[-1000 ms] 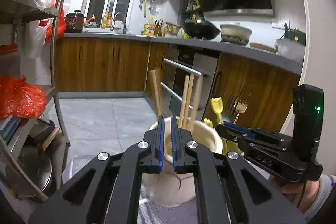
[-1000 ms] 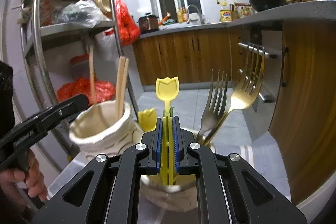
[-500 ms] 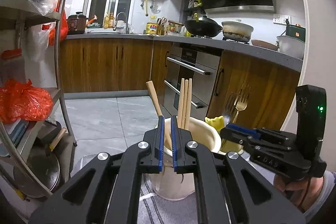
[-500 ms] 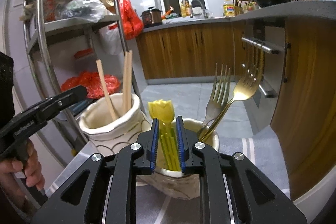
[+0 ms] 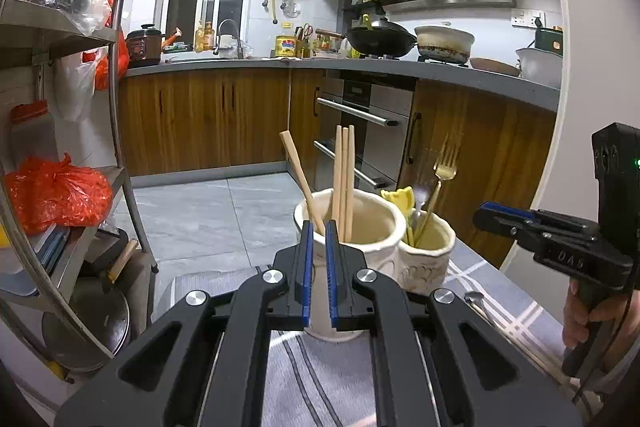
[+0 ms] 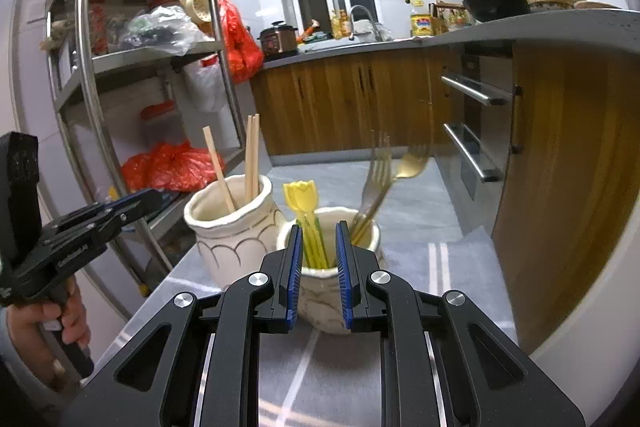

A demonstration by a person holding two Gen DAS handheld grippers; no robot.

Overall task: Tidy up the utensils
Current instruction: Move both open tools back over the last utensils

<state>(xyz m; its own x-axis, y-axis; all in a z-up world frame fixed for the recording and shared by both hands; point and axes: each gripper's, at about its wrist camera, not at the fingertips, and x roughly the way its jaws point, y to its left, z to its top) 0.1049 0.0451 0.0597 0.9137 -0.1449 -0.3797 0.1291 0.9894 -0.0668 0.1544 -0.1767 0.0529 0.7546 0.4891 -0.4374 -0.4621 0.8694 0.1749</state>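
Jaws of right gripper [image 6: 318,267] parted, empty, yellow fork [image 6: 302,201] in cup [image 6: 320,311]

Two jars [image 6: 230,227] touching; mat [image 6: 452,291] right of them free.

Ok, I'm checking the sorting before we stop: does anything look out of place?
One thing: a spoon and a chopstick lie loose on the striped cloth, right of the two jars. The utensils standing in the jars look fine.
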